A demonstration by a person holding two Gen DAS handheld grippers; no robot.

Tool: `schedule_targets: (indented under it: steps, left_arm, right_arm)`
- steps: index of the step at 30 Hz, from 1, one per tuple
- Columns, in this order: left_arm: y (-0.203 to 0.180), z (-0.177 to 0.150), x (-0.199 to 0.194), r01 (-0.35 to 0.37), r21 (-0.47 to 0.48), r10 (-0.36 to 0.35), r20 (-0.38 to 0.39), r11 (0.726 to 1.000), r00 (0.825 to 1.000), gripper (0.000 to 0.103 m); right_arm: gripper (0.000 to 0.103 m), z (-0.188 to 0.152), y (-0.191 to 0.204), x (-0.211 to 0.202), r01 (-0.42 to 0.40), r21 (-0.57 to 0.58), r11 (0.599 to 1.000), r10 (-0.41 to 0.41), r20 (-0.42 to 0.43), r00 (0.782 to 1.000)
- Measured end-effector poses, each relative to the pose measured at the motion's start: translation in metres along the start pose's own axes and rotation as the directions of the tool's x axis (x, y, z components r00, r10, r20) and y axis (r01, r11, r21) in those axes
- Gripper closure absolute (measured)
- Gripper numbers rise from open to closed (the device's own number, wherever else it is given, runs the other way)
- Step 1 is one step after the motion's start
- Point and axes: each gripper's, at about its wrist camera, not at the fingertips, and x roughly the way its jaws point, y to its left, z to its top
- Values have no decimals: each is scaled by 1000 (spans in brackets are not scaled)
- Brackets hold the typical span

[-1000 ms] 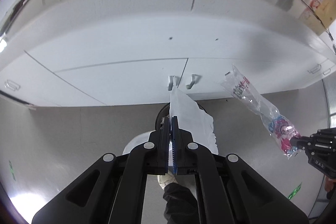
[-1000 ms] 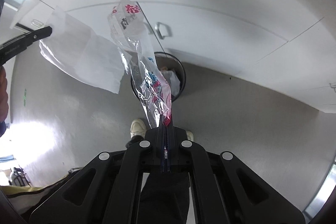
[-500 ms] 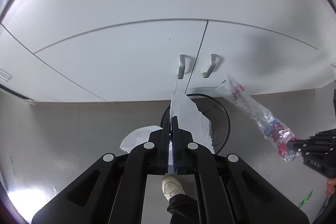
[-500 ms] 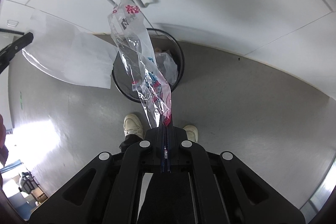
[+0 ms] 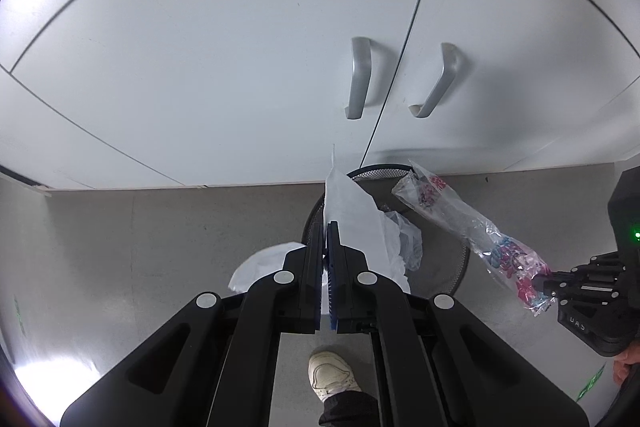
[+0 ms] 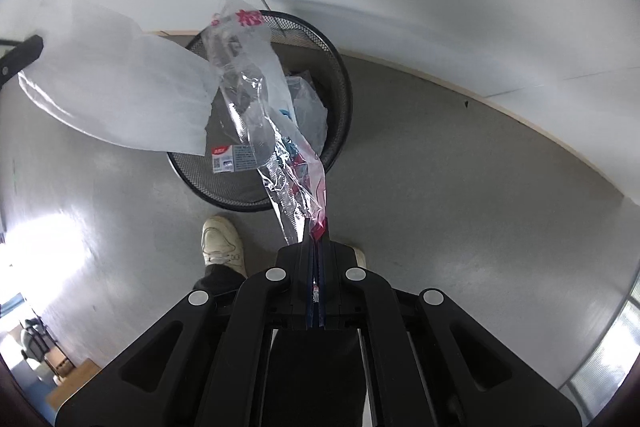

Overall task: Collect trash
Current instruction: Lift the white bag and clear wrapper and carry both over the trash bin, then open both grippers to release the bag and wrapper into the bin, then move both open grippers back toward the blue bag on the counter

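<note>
My left gripper (image 5: 328, 227) is shut on a white paper sheet (image 5: 352, 223), which hangs over the near rim of a black mesh bin (image 5: 448, 267). In the right wrist view the same white sheet (image 6: 120, 95) spreads across the left edge of the bin (image 6: 340, 67). My right gripper (image 6: 316, 231) is shut on a clear plastic wrapper with red and blue print (image 6: 256, 95), and the wrapper dangles over the bin's mouth. The left wrist view shows that wrapper (image 5: 472, 227) held at the right by the right gripper (image 5: 548, 285). Crumpled plastic and a labelled packet lie inside the bin.
White cabinet doors with two grey handles (image 5: 358, 83) stand right behind the bin. The floor (image 6: 460, 167) is grey and smooth. The person's pale shoe (image 6: 220, 243) and dark trouser leg are just in front of the bin.
Both grippers have come down toward the floor. The bin and the cabinet handles look much larger and nearer, and both pieces of trash now hang over the bin.
</note>
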Motion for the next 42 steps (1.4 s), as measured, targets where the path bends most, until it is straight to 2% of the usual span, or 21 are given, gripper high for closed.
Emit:
schedule_targets:
  steps: [4,9,14,15,17,18,19,24,30,38,42]
  left_arm:
    - [-2,1,22,-8,-1,8,-12,1000,1000,101]
    - [-9,3,36,-5,6,5,-18,1000,1000,101]
    - [-4,4,48,33,-34,-35,-48,999,998,101]
    - [-5,5,51,44,-42,-46,-52,998,998,99]
    - [-8,7,50,67,-37,-68,-43,997,997,89]
    - [-10,5,47,73,-36,-74,-40,997,996,71]
    - [-11,5,43,74,-31,-75,-32,997,997,65]
    - [-9,-1,26,47,14,-47,-15,999,999,65]
    - [4,-6,6,27,-9,-27,-27,1000,999,65]
    - [18,-8,-47,15,-30,-15,-14,999,1000,59]
    - [19,-8,-80,12,-47,-12,-14,999,1000,58]
  right_arm:
    - [101,8,1,20,5,26,1000,-4,-18,1000]
    - [101,17,-2,26,4,45,999,-2,-38,999]
    - [100,26,-11,35,-9,73,997,13,-65,998]
    - [100,28,-11,36,-16,80,997,21,-68,997]
    - [94,32,-11,38,-39,97,994,46,-74,996]
    - [80,34,-10,38,-50,100,994,58,-75,996]
    - [66,34,-6,38,-54,102,993,62,-74,995]
    - [65,37,0,29,-63,87,994,68,-58,996]
    - [65,31,1,15,-58,48,997,60,-43,997]
    - [64,14,10,-26,-64,15,998,64,5,998]
    - [53,7,22,-69,-50,-4,999,50,36,998]
